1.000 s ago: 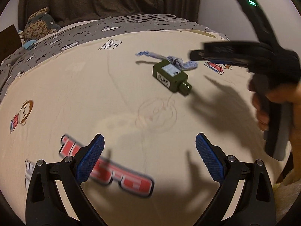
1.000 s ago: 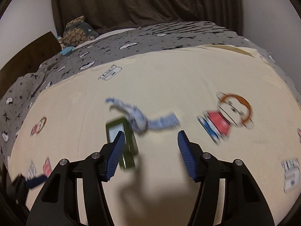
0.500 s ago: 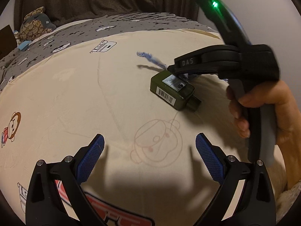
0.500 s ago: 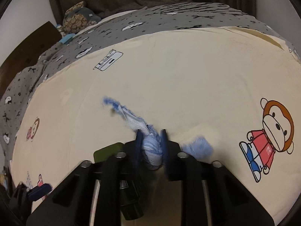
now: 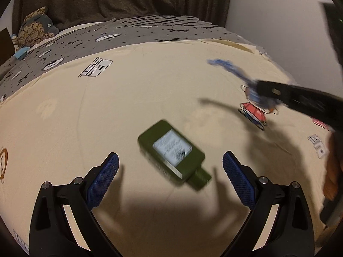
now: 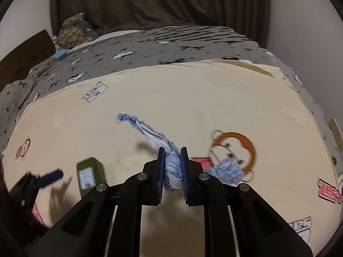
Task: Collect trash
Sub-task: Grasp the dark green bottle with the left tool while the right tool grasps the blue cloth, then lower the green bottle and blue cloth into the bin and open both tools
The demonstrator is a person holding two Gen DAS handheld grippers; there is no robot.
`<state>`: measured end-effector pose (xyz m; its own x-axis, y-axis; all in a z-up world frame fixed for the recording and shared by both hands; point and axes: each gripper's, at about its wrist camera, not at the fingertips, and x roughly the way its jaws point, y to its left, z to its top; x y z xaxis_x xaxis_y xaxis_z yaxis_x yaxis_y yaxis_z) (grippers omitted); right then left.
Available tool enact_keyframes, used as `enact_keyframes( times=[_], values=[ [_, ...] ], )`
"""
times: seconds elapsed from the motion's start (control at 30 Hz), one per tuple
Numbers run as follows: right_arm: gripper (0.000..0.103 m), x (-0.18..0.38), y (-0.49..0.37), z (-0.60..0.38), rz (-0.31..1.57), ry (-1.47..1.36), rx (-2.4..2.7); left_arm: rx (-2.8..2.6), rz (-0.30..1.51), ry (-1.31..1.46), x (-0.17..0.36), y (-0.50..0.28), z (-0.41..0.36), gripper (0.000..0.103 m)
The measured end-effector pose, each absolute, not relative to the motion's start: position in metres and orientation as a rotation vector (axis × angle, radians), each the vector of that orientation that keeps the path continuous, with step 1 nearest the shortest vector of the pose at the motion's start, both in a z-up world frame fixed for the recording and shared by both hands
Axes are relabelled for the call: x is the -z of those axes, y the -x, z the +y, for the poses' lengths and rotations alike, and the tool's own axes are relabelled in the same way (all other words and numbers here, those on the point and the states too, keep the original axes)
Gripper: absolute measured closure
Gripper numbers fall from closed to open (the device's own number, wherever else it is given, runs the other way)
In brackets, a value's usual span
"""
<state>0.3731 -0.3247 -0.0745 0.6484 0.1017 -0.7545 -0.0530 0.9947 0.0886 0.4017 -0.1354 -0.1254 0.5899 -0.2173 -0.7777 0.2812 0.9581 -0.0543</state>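
The right hand-held gripper (image 6: 172, 167) is clamped on the knotted middle of a frayed blue cloth strip (image 6: 150, 137), both ends trailing free, so it hangs clear above the cream bed sheet (image 6: 193, 98). To its left, the left hand-held gripper (image 5: 170, 178) stands wide apart just short of the green bottle (image 5: 171, 150) lying flat, apparently lining up to straddle it.

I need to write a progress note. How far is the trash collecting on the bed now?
Nothing looks put away yet. In hand: the right tongs are shut on the blue cloth scrap, lifted off the cream sheet. Left: the green bottle lies flat ahead of the open left tongs, not gripped.
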Motion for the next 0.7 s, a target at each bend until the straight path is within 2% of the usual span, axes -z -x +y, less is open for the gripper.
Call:
enact_keyframes(
  times=[0.07, 0.13, 0.17, 0.37, 0.7],
  values=[
    [0.087, 0.076, -0.368, -0.336, 0.861, -0.07, -0.086, 0.274, 0.909, -0.071, 0.129, -0.411, -0.139, 0.015],
    [0.087, 0.077, -0.364, -0.343, 0.86, -0.079, -0.086, 0.27, 0.946, -0.058, 0.136, -0.422, -0.143, 0.027],
    [0.087, 0.078, -0.362, -0.346, 0.859, -0.086, -0.087, 0.266, 0.969, -0.057, 0.14, -0.426, -0.145, 0.039],
    [0.087, 0.082, -0.342, -0.346, 0.868, -0.096, -0.112, 0.294, 0.978, -0.063, 0.139, -0.412, -0.143, 0.041],
    [0.087, 0.07, -0.268, -0.308, 0.857, -0.063, -0.169, 0.273, 0.878, -0.092, 0.098, -0.32, -0.104, 0.041]
  ],
)
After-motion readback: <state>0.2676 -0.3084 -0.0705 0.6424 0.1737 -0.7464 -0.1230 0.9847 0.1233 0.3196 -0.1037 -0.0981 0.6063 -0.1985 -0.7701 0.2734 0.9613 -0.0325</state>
